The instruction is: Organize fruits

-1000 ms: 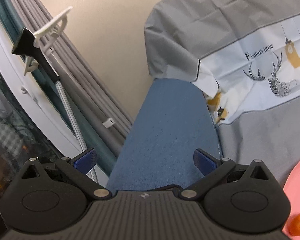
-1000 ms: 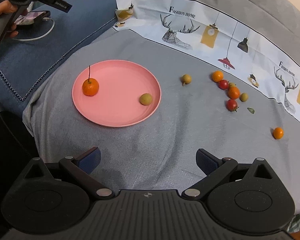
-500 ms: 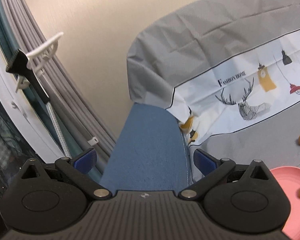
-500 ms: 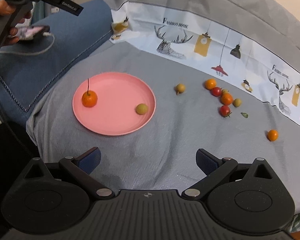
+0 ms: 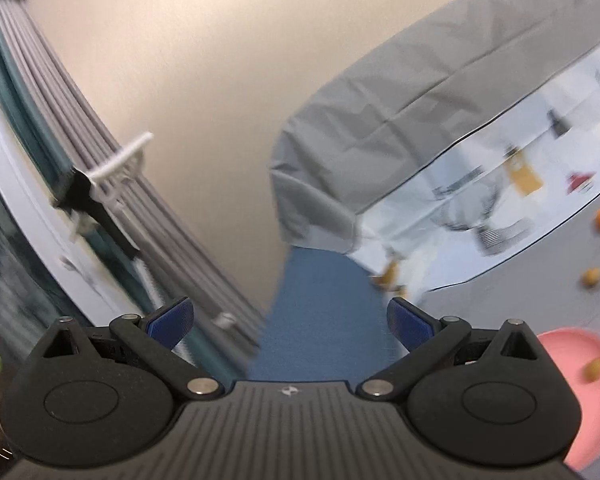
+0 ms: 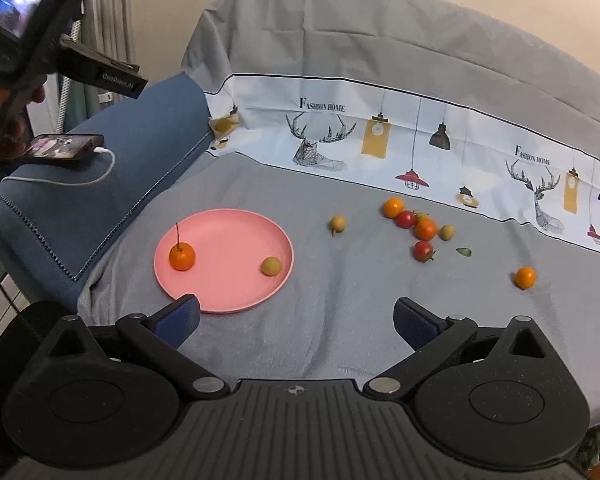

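Both the left gripper (image 5: 290, 322) and right gripper (image 6: 296, 316) gape wide, empty; a pink plate (image 6: 236, 240) near the grey cloth's (image 6: 340, 320) left edge holds two fruits.

"FASHION HOME" is printed twice on the white patterned band (image 6: 420, 136) of the grey cover, above each deer head. A black clip (image 6: 100, 74) at the upper left carries pale lettering, apparently "GenRobot.AI", only partly legible
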